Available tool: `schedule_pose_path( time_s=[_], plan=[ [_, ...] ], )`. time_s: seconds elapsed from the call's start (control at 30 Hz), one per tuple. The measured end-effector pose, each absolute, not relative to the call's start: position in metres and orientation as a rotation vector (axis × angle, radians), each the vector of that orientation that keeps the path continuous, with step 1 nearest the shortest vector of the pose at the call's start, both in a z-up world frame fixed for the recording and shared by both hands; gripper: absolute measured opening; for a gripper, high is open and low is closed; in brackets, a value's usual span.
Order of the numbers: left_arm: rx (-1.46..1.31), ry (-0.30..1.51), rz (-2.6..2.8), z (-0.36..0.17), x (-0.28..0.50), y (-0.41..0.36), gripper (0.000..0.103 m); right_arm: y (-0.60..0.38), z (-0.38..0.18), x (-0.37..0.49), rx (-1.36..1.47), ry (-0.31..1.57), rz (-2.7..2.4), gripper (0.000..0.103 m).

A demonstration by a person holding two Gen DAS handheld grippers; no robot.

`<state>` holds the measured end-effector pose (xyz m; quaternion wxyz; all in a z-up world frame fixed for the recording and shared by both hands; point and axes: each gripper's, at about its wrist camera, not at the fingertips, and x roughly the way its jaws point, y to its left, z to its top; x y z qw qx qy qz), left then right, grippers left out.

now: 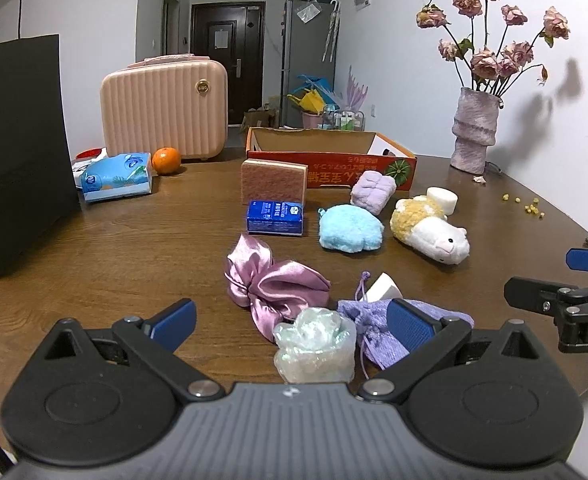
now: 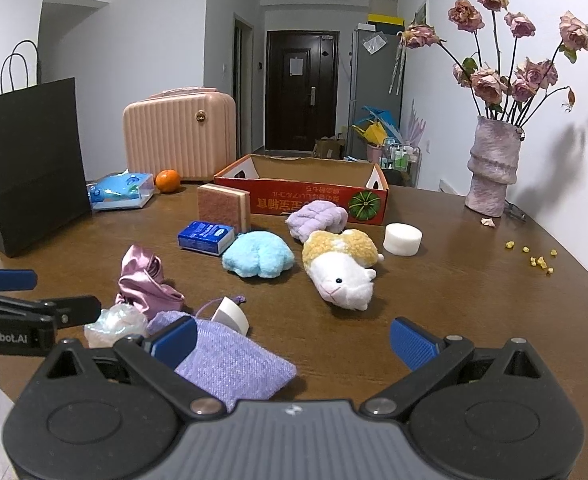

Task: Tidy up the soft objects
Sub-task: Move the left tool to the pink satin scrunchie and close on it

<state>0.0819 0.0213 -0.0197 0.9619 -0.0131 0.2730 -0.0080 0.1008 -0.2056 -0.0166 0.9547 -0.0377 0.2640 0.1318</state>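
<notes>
Soft things lie scattered on a brown table (image 1: 134, 248) in front of an open orange cardboard box (image 1: 330, 162) (image 2: 306, 196). Nearest me are a pale iridescent bundle (image 1: 314, 346) (image 2: 114, 324), a pink satin scrunchie (image 1: 272, 284) (image 2: 144, 280) and a lilac knit pouch (image 1: 378, 324) (image 2: 234, 364). Farther off sit a blue plush (image 1: 350, 228) (image 2: 258, 256), a hamster plush (image 1: 430, 230) (image 2: 340, 268), a lilac fluffy piece (image 1: 374, 192) (image 2: 316, 218) and a sponge (image 1: 274, 180) (image 2: 224, 206). My left gripper (image 1: 290, 320) is open above the bundle. My right gripper (image 2: 294, 338) is open beside the pouch.
A black paper bag (image 1: 18, 152) stands at the left, with a tissue pack (image 1: 116, 176), an orange (image 1: 166, 160) and a pink case (image 1: 166, 112) behind. A blue carton (image 1: 276, 218), white foam rounds (image 1: 442, 200) and a vase of dried roses (image 1: 474, 132) share the table.
</notes>
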Motion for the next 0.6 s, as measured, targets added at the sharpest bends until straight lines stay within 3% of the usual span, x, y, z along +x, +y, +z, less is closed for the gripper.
schedule_pose_path(
  time_s=[0.6],
  plan=[
    [-0.022, 0.593, 0.005, -0.027, 0.132, 0.028, 0.103, -0.201, -0.031, 0.150, -0.056, 0.570, 0.264, 0.103]
  ],
)
